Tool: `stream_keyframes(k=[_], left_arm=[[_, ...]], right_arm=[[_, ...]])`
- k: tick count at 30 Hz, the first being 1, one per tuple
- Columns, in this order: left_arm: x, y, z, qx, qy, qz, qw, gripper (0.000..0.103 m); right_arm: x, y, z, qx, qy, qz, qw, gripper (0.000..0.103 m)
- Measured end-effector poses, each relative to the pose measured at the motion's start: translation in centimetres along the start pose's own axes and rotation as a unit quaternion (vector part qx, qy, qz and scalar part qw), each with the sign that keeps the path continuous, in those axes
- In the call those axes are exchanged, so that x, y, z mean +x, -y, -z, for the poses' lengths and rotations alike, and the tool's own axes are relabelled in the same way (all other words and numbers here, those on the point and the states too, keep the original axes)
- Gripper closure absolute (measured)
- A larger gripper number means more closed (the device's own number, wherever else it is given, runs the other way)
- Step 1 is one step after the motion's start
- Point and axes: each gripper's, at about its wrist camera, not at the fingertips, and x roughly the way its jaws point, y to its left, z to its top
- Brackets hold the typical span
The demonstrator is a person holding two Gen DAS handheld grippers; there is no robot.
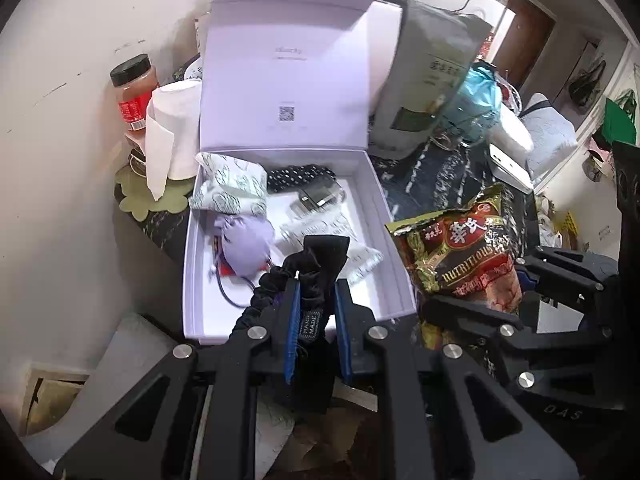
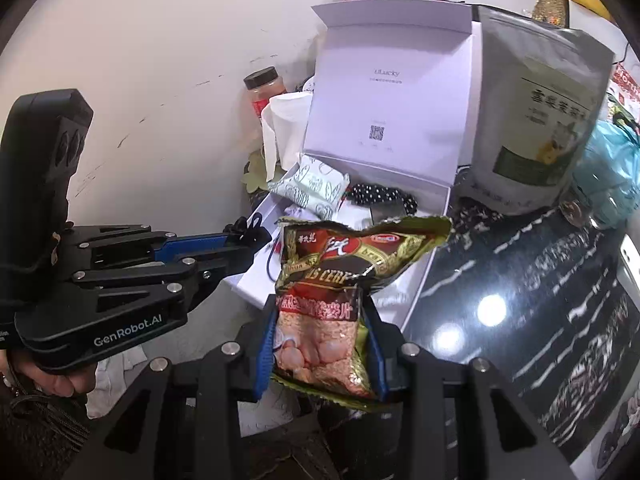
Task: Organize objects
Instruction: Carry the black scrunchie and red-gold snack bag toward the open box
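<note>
My left gripper point(image 1: 316, 288) is shut on a black fabric pouch point(image 1: 320, 264) with a gathered band, held over the near edge of an open white box point(image 1: 376, 216). The box, lid upright, holds a lilac pouch point(image 1: 246, 246), a patterned tissue pack point(image 1: 232, 188), a dotted black item point(image 1: 298, 176) and papers. My right gripper point(image 2: 320, 344) is shut on a gold and red cereal packet point(image 2: 332, 292), hanging just right of the box point(image 2: 400, 152). In the right wrist view the left gripper point(image 2: 244, 236) reaches in from the left with the black pouch point(image 2: 246, 226) at its tips.
A dark marbled tabletop point(image 2: 500, 280) carries a grey-green standing pouch point(image 2: 536, 128), a blue plastic bag point(image 2: 608, 172), a paper roll point(image 1: 172, 132) and a red-labelled jar point(image 1: 134, 88) against the white wall. A hand point(image 2: 52, 380) holds the left gripper's handle.
</note>
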Motion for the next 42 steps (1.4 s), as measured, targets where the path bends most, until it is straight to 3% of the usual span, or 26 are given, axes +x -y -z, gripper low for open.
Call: stream_keyframes(k=[9, 27, 42], left_arm=[[4.2, -2.8, -4.0, -0.012, -0.02, 0.003, 0.9997, 0.087], [11.5, -4.7, -9.0, -0.025, -0.055, -0.006, 0.9982, 0.087], [17.0, -4.3, -11.1, -0.013, -0.091, -0.003, 0.9957, 0.087]], right_arm=[[3.4, 1.4, -3.2, -0.002, -0.016, -0.001, 1.0, 0.065], [9.1, 5.1, -7.4, -0.023, -0.048, -0.004, 0.999, 0.065], [12.9, 7.1, -8.0, -0.012, -0.063, -0.025, 0.998, 0.065]])
